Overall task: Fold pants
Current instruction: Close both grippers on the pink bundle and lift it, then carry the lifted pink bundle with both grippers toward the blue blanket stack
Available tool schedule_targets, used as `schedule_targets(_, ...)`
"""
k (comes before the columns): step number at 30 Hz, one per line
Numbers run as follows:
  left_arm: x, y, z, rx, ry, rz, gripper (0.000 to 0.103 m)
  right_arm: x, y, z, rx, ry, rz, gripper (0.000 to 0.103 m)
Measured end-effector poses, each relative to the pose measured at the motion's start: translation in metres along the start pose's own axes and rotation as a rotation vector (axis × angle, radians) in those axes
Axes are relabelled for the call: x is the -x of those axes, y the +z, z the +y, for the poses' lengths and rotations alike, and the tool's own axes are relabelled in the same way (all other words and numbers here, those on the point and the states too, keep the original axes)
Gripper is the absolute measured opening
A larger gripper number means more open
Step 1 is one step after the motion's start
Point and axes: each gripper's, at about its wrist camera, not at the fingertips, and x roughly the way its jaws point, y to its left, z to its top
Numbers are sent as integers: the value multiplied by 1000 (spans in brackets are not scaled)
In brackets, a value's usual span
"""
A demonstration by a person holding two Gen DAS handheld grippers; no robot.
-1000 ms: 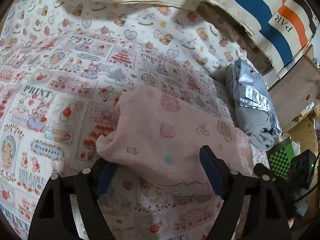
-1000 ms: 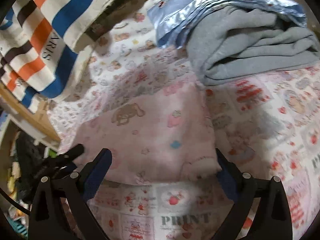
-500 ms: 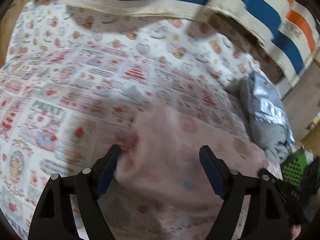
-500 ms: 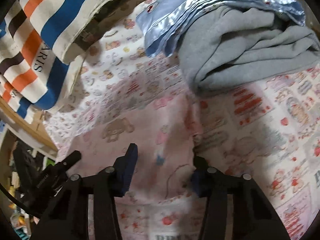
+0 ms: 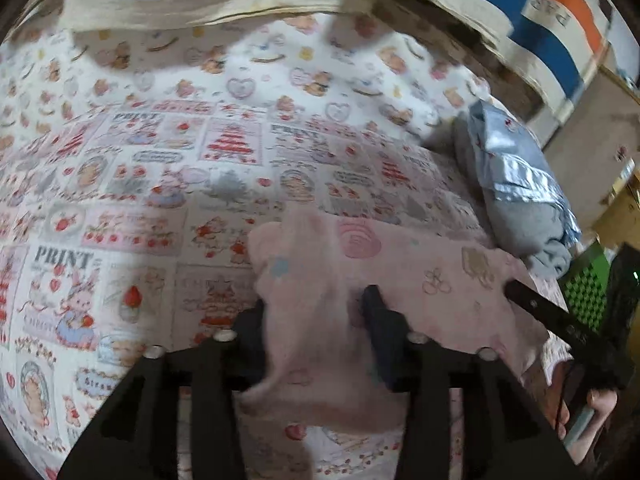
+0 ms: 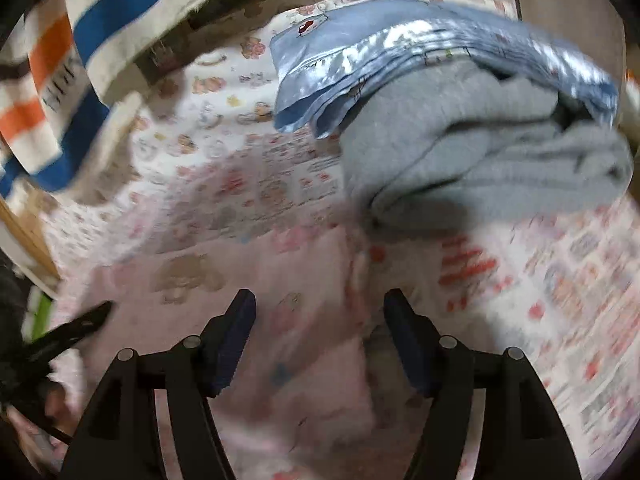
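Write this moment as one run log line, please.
left claw: closing on pink pants | right claw: opening over pants | fold: unfinished

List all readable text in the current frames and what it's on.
"PRINT": bedsheet, lower left panel above the bunny, left wrist view.
"PRINT": same sheet, smaller panel further up, faint.
Letters on the striped cloth: blurred in both views, unreadable.
Other small captions on the sheet: too small or blurred.

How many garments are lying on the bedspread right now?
3: the pink pants under both grippers; beyond them a stack with a grey garment and a shiny light-blue garment on top of it. More pieces may be hidden inside that stack.
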Motion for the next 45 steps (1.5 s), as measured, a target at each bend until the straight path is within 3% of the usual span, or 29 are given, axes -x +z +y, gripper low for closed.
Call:
schedule_targets(3,-3,1,-7,-38,27,13,41,-2,1,6,32,19,20,67)
schedule_targets(4,-4,0,-10,-72,29,27,26,-2,1,7,34,44,28,59)
schedule_targets(6,-6,-3,-20,-126,32,38,20,-2,-1,10,42,57,26,52)
schedule_targets(8,-4,-5,-27,-166,57,23,16,-2,-3,12,59,42,14,30)
schedule_targets(11,2,-5,-33,-201,76,3,14,4,-4,9,38,57,-40,11)
schedule_targets(15,17,-4,-45,-272,116,-64,14,24,-5,13,61,73,-153,10)
schedule_targets(22,53,12,-60,-285,77,-173,14,57,6,30,153,41,-233,10)
schedule_targets(29,71,43,-90,-306,67,-237,15,102,41,30,202,0,-342,10)
schedule_targets(32,73,60,-117,-315,51,-271,15,121,60,18,161,-26,-413,10)
schedule_targets(35,72,76,-152,-367,46,-329,15,133,77,6,137,-93,-475,10)
schedule_targets(38,69,96,-181,-375,35,-400,15,139,98,4,187,-218,-540,10)
schedule_targets(45,42,137,-236,-385,-40,-403,15,167,159,-37,160,-309,-636,10)
